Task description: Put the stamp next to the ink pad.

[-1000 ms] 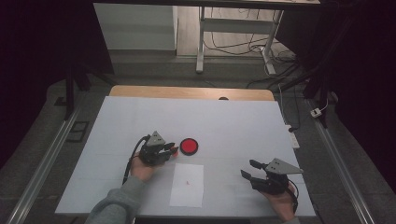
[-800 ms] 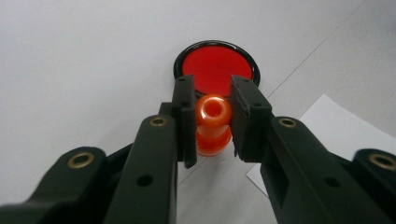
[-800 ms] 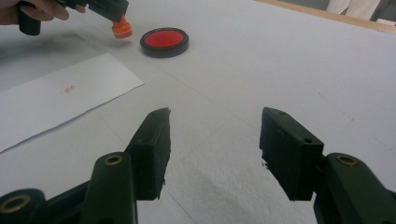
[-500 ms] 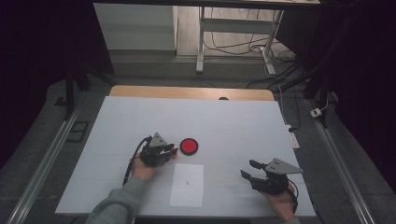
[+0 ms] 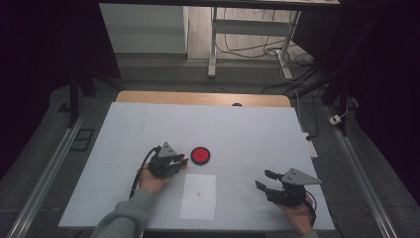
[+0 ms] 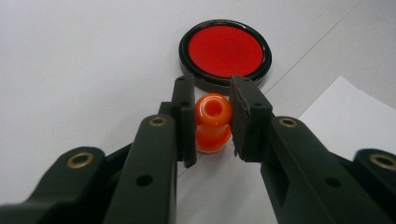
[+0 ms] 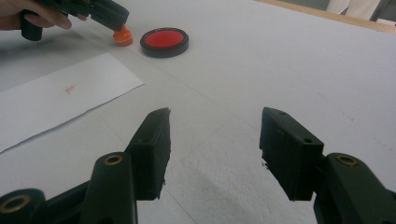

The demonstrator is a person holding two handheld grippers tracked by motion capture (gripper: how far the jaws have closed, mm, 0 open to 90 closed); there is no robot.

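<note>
Orange plastic stamp [image 6: 213,122]: light, rigid, slick; left gripper [image 6: 212,116] clamps its knob; right gripper [image 7: 214,140] stands open, empty.

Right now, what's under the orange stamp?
The stamp, gripped by the left gripper, stands on the white table beside the paper. Its underside is hidden.

A glossy orange plastic stamp [image 6: 212,122] sits at six o'clock of a round red ink pad [image 6: 225,50] rimmed in black. The white paper sheet [image 5: 198,196] bears one faint reddish mark.
</note>
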